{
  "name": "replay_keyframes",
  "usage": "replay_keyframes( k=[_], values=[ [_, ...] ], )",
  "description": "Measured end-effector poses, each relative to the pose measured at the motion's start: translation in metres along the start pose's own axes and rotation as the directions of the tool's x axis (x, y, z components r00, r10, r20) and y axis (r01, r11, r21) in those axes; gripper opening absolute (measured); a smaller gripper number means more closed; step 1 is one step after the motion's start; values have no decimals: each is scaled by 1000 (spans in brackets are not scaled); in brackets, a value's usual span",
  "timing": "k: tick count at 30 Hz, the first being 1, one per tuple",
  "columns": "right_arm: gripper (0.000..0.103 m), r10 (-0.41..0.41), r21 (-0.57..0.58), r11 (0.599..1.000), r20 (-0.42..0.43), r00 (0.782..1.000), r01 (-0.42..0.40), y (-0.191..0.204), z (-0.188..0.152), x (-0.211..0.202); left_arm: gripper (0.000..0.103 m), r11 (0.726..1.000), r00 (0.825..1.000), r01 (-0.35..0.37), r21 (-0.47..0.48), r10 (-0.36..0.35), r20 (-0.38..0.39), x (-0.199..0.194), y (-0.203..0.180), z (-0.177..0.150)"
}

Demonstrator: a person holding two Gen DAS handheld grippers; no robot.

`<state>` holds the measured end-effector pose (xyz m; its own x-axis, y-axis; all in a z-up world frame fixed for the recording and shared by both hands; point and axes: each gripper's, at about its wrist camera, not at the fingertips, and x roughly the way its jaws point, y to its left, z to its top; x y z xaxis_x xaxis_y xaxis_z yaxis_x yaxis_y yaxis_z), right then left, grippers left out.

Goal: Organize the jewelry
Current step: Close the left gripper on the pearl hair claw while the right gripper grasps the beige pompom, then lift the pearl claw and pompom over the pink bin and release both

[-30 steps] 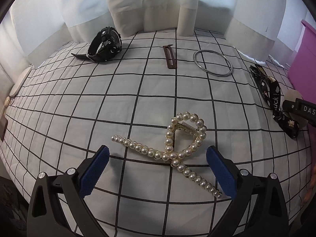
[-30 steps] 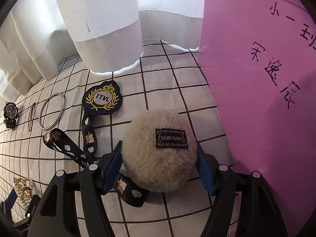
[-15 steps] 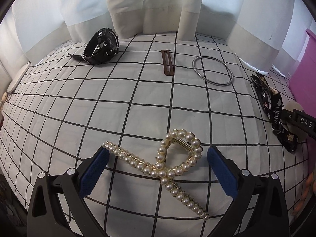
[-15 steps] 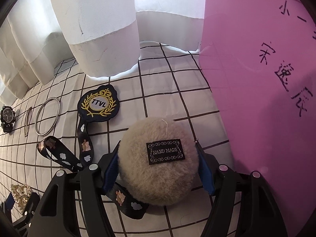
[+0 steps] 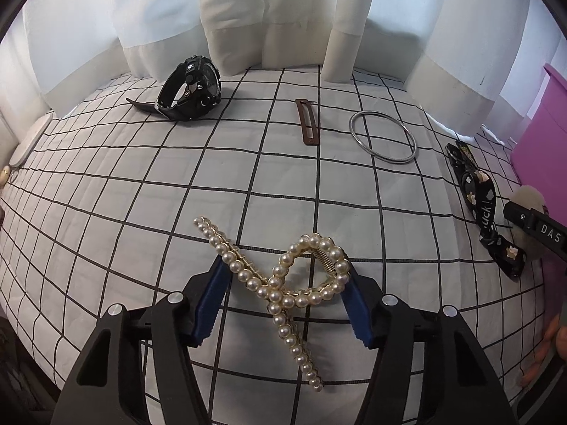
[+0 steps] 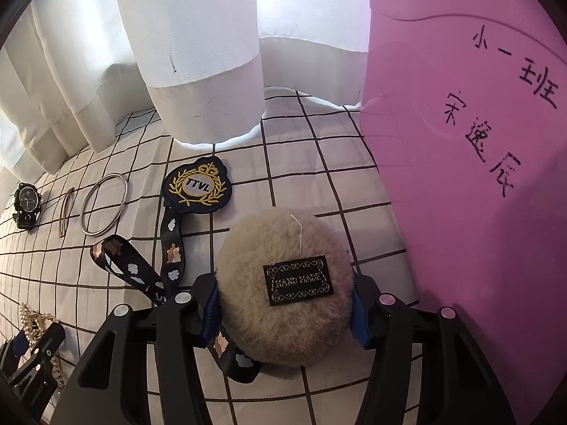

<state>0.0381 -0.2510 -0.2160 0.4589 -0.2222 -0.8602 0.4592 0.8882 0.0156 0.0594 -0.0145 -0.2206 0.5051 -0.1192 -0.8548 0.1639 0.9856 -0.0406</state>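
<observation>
In the left wrist view my left gripper [image 5: 283, 301] is shut on a pearl hair claw [image 5: 283, 276], its blue pads against the claw's loop on the checked cloth [image 5: 141, 184]. In the right wrist view my right gripper [image 6: 285, 311] is shut on a beige fluffy pom-pom [image 6: 283, 283] with a black "HAND MADE" label, next to a pink box [image 6: 478, 177]. The pom-pom [image 5: 528, 194] and the right gripper's body also show at the right edge of the left wrist view.
A black watch [image 5: 191, 88], a brown hair clip [image 5: 307, 122], a silver bangle [image 5: 382, 138] and a black patterned lanyard [image 5: 485, 209] lie on the cloth. A "TTVL" badge [image 6: 196, 187] ends the lanyard. White curtains [image 5: 276, 10] hang behind.
My left gripper moved forward over the pearl claw and closed on it; it was open before. My right gripper stays shut on the pom-pom and has shifted slightly.
</observation>
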Motion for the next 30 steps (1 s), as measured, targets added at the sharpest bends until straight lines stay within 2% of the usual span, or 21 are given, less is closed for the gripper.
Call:
replay_keyframes(
  k=[2, 6, 8, 21, 30],
  values=[
    [54, 5, -2, 1000, 14, 1000, -5, 1, 1, -5, 59, 999, 1000, 25, -30, -25, -13, 0, 6, 1],
    [54, 15, -3, 1000, 38, 999, -15, 0, -1, -23, 58, 999, 1000, 22, -36, -22, 0, -7, 12, 4],
    [54, 19, -3, 1000, 49, 999, -19, 1, 1, -29, 49, 999, 1000, 25, -29, -25, 8, -12, 12, 5],
    [54, 63, -22, 998, 81, 995, -61, 15, 7, -56, 49, 999, 996, 41, -8, -40, 83, -43, 21, 20],
    [54, 106, -37, 994, 129, 986, -102, 24, 15, -92, 49, 998, 985, 47, 29, -51, 166, -82, 18, 39]
  ],
)
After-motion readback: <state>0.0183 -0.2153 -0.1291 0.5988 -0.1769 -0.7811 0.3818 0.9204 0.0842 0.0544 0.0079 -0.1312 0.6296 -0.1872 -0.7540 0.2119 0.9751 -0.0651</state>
